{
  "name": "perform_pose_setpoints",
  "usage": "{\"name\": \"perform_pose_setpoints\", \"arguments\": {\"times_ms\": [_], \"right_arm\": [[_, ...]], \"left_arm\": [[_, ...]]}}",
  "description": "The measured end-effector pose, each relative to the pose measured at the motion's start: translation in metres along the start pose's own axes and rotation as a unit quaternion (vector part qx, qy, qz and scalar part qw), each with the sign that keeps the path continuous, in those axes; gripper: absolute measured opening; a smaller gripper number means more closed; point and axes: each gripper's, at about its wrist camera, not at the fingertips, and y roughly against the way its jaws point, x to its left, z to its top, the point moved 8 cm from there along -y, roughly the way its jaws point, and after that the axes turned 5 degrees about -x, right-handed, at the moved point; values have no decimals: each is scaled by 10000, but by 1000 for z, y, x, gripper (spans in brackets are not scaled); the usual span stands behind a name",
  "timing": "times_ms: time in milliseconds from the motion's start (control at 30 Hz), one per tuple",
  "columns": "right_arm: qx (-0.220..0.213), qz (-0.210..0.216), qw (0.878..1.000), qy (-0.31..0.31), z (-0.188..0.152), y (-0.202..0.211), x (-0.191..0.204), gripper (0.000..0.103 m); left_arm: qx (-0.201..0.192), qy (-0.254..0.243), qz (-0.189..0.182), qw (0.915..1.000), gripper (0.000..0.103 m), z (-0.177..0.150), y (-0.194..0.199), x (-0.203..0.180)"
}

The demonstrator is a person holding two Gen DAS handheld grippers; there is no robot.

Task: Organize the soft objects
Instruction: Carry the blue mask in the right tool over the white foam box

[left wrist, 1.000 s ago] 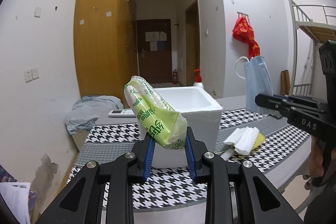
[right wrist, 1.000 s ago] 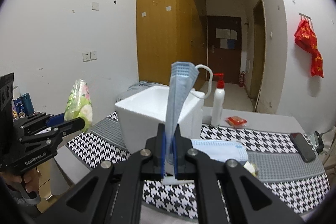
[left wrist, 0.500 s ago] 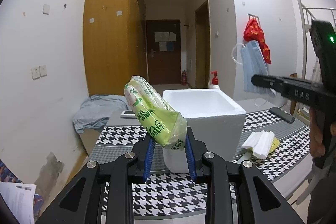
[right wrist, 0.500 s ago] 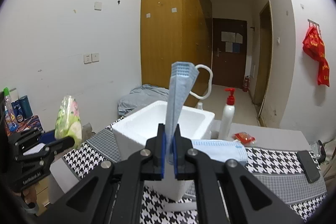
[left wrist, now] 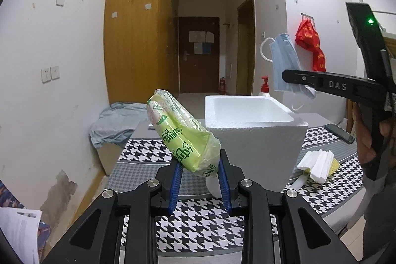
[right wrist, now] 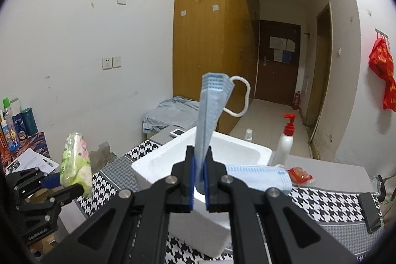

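My left gripper (left wrist: 200, 166) is shut on a green tissue pack (left wrist: 182, 135), held in the air in front of the white foam box (left wrist: 257, 130). The pack also shows in the right wrist view (right wrist: 75, 162). My right gripper (right wrist: 199, 162) is shut on a folded blue face mask (right wrist: 210, 113), held above the foam box (right wrist: 198, 165). In the left wrist view that mask (left wrist: 285, 61) hangs from the right gripper above the box's right side. The box looks empty.
The box stands on a houndstooth mat (left wrist: 198, 229). A white folded cloth (left wrist: 316, 165) lies right of the box. A mask packet (right wrist: 257, 177), a red sachet (right wrist: 300, 175), a pump bottle (right wrist: 285, 140) and a phone (right wrist: 370, 212) sit behind and right.
Both grippers have risen and moved closer to the foam box. The right gripper with the mask has moved left, over the box. Both grips are unchanged.
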Motion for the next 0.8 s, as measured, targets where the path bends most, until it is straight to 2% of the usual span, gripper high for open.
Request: {"name": "perform_pose_setpoints", "arguments": {"times_ms": [733,800], "right_arm": [[480,130,9987,-106,-10,-51,-1,9],[520,129,9985,-70,-11,-53,0,13]], "left_arm": [[90,149,117,9998,29,-6,-9,18],[87,150,137,9998,29,-7,-9,18]]}}
